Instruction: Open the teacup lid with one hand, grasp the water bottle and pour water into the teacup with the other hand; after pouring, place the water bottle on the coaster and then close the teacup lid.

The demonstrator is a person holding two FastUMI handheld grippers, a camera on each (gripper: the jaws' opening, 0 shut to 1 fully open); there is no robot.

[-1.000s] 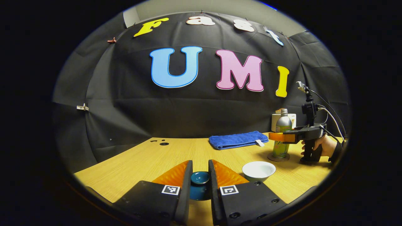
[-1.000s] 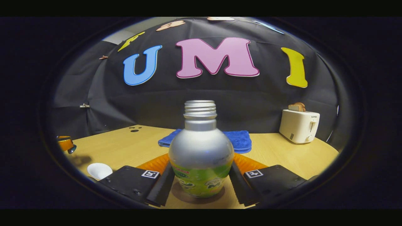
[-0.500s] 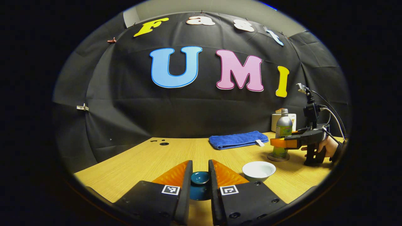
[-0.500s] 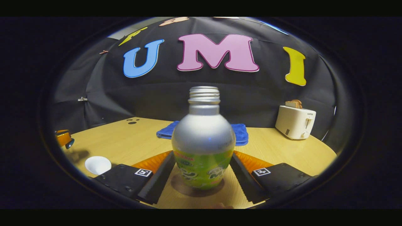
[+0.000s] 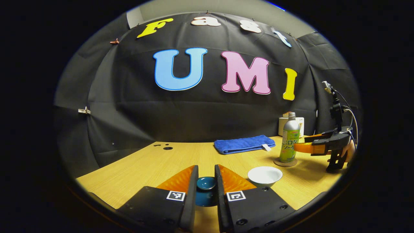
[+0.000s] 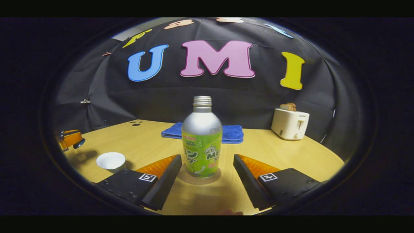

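Presently, the silver aluminium water bottle with a green label [image 6: 201, 139] stands upright and uncapped on a round brown coaster [image 6: 199, 177] on the light wooden table [image 6: 278, 153]; this bottle serves as the landmark. In the right gripper view, the right gripper [image 6: 207, 173] sits just in front of the bottle with its jaws spread wide, one finger to each side, both clear of the bottle and gripping nothing. In the left gripper view the same gripper [image 5: 305, 148] appears just to the right of the bottle [image 5: 289, 137], apart from it, with part of a hand [image 5: 348, 151] on its handle. The white ceramic teacup [image 5: 264, 176], lidless, stands on the table in front of and slightly left of the bottle; whether it contains water cannot be told. Further left of the bottle, the left gripper [image 5: 206, 186] has its jaws drawn close together on either side of the dark teal round teacup lid [image 5: 206, 183], holding it by the knob; the lid is at table level, and whether it rests on the wood cannot be told. A folded blue towel [image 6: 230, 132] lies behind the bottle. A white toaster holding a bread slice [image 6: 289, 123] stands behind and to the right of the bottle.
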